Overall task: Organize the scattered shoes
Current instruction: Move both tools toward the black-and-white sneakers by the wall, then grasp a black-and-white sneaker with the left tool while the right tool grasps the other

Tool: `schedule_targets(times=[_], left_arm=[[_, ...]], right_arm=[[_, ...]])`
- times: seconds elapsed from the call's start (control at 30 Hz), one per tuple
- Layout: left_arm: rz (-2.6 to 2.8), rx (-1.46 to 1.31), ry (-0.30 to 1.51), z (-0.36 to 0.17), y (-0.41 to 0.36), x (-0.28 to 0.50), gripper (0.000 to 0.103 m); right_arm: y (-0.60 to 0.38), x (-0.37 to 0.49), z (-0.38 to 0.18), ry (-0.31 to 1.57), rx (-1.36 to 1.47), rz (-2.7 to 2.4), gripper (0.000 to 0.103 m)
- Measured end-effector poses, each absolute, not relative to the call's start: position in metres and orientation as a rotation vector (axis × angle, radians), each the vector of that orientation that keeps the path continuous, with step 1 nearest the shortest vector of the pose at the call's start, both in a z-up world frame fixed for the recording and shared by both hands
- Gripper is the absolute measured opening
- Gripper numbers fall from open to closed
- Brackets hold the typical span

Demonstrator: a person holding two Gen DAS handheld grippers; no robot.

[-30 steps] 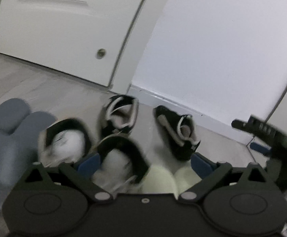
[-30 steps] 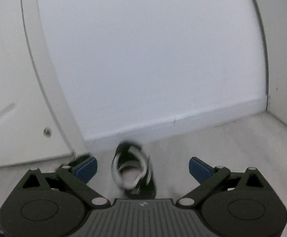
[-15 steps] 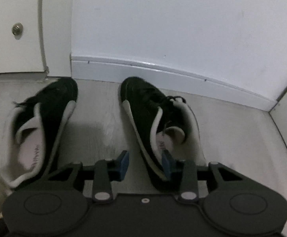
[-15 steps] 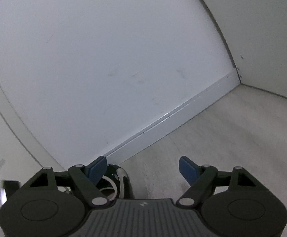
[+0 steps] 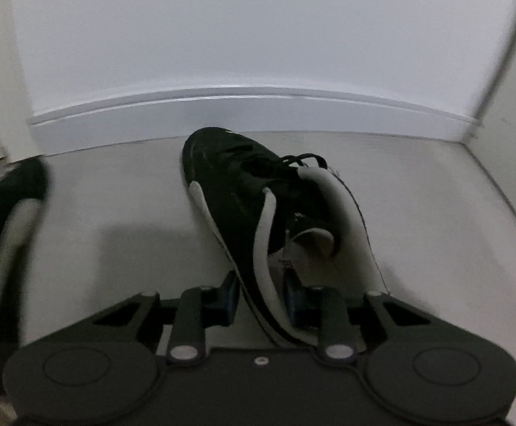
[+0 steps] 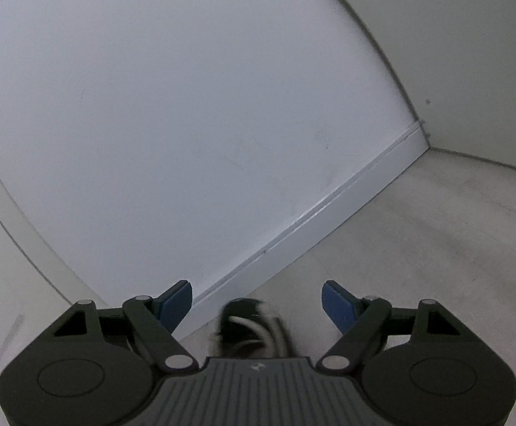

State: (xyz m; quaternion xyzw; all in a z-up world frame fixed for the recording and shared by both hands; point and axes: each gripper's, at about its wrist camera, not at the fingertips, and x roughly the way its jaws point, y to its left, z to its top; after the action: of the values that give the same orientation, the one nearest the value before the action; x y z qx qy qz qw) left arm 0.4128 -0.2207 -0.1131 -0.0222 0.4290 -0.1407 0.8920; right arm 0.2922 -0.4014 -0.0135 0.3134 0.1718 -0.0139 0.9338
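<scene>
second shoe (image 5: 5, 234): far left edge of left wrist view, black with pale collar lining, blurred, lying on the floor (image 5: 108, 195) well apart from the gripped one; no gripper on it
left gripper (image 5: 260, 296): clenched on the black sneaker (image 5: 258, 191), blue pads pinching the near collar wall at the heel end, one pad outside, one inside the opening
black sneaker position: toe pointing at the white baseboard (image 5: 250, 106), near it but not touching; shoe rolled a bit onto its side; can't tell if it's lifted or dragging
laces (image 5: 304, 159): loose, sticking up near the tongue; snag risk if dragged
handling guess: light, soft upper, padded collar squashes under the pads so grip on one wall is floppy; sole is the stiff part; shoe likely to swing or twist from a one-sided pinch
better hold guess: heel counter, or deeper on the collar close to the sole, where it's firmer
slip guess: suede-like upper looks grippy, not slippery; not fragile
right gripper (image 6: 257, 305): released, jaws spread wide, holding nothing
shoe under right gripper (image 6: 249, 330): dark with pale lining, blurred, low between the open fingers, just by the baseboard (image 6: 311, 220); can't tell which shoe it is
corner: floor to the right looks bare up to the side wall (image 6: 471, 53)
</scene>
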Motion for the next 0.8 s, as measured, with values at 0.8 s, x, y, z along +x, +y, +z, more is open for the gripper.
schedule_targets(times=[0.8], left_arm=[[0.036, -0.18, 0.805, -0.056, -0.048, 0.371, 0.06]], right_arm=[[-0.443, 0.283, -0.017, 0.363, 0.634, -0.145, 0.082]])
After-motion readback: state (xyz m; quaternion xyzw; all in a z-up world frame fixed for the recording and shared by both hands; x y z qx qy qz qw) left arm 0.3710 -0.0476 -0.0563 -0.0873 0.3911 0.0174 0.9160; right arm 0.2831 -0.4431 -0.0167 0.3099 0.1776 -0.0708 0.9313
